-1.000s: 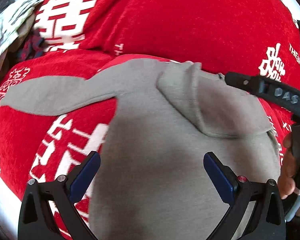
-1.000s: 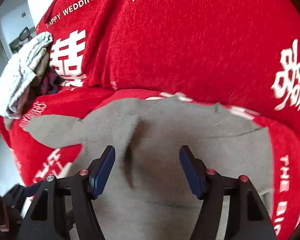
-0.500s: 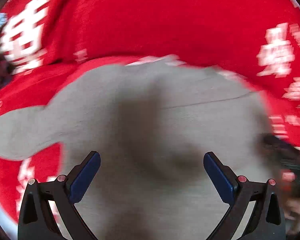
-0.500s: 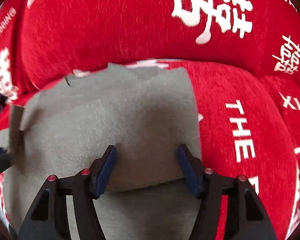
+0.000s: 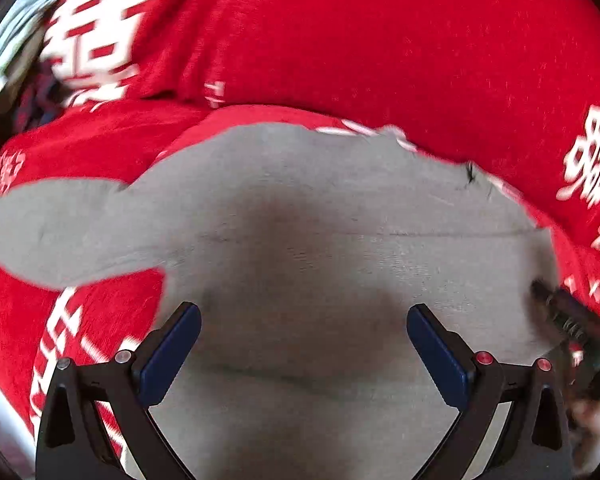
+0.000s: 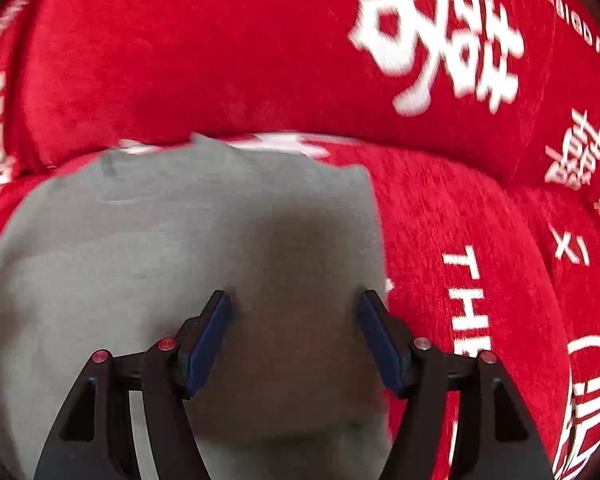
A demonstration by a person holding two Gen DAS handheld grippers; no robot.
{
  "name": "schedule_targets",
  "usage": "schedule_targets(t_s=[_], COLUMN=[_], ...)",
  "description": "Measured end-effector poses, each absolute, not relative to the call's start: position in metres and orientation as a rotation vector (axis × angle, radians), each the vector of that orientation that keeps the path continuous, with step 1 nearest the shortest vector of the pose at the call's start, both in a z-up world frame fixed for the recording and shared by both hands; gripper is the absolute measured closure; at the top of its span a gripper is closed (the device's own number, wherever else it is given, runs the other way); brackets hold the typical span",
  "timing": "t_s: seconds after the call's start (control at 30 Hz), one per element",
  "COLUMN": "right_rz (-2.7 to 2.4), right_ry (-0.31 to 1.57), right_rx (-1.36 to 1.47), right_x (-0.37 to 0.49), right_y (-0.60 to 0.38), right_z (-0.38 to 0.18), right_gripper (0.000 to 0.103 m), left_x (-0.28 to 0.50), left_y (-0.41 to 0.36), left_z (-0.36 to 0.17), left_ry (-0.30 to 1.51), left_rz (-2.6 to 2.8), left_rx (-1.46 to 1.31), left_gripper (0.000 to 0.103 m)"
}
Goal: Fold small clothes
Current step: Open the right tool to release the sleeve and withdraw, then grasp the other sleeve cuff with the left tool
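Grey garment [image 6: 140, 260] under hand-held gripper [image 6: 294, 336]

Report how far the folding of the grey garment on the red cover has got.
Done: the grey knit garment lies spread on the red sofa cover with white characters, and a crease line across it suggests one part is folded. In hand: nothing is gripped; the left tongs and right tongs hang open above the cloth, the right's having just been opening. Left: the sleeve sticking out sideways is unfolded, and the final folds remain.
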State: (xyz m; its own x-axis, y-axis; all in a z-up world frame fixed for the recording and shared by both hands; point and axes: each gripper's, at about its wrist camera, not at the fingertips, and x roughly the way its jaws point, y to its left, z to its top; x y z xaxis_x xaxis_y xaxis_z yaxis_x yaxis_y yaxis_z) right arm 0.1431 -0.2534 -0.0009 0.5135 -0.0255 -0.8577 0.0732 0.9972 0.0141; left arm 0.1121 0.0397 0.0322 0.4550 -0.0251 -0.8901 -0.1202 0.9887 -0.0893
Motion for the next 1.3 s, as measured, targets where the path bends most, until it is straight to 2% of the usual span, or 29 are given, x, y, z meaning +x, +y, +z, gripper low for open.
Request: schedule_targets(t_s=[0.03,0.1,0.13,0.23,0.4,0.57,0.67,0.77,0.87,1.13,1.23,1.3], right_rz=[-0.06,-0.127,-0.137,-0.178,-0.119,0.033,-0.03,-0.019,0.041,0.103,0.079,0.076], right_ry=[1.015,1.038,1.058,1.068,0.93,1.012,0.973,0.919,0.877,0.926,0.902,0.9], right_rx=[0.078,0.09,0.138,0.179,0.104,0.03,-0.057,0.003,-0.018,-0.105,-0.138,-0.136], right_x=[0.148,0.161,0.167,0.171,0.123,0.085,0.075,0.059,0.039,0.028,0.027,0.026], right_y=[-0.259,-0.272,-0.282,-0.299,-0.272,-0.214,-0.198,-0.196,-0.173,-0.108,-0.104,-0.103], right_z=[-0.001,-0.005,-0.008,-0.003,0.038,0.01,0.009,0.03,0.039,0.005,0.005,0.005], right_gripper=[0.031,0.019,0.019,0.02,0.021,0.021,0.021,0.021,0.021,0.021,0.021,0.021], left_x=[0.119,0.132,0.136,0.137,0.099,0.085,0.082,0.06,0.042,0.012,0.022,0.049], left_y=[0.033,0.027,0.028,0.031,0.027,0.01,0.021,0.055,0.126,0.354,0.395,0.405], left_z=[0.024,0.006,0.006,0.012,0.028,0.012,0.021,0.048,0.053,0.01,-0.008,-0.007], left_ry=[1.122,1.17,1.14,1.141,1.077,1.065,1.095,0.979,0.942,0.918,0.949,0.975], left_rz=[0.057,0.066,0.071,0.087,0.049,0.049,0.044,0.111,0.247,0.799,0.864,0.911], left_rx=[-0.11,-0.055,-0.039,-0.034,-0.056,-0.007,-0.059,-0.108,-0.235,-0.643,-0.718,-0.674], left_gripper=[0.0,0.0,0.0,0.0,0.0,0.0,0.0,0.0,0.0,0.0,0.0,0.0])
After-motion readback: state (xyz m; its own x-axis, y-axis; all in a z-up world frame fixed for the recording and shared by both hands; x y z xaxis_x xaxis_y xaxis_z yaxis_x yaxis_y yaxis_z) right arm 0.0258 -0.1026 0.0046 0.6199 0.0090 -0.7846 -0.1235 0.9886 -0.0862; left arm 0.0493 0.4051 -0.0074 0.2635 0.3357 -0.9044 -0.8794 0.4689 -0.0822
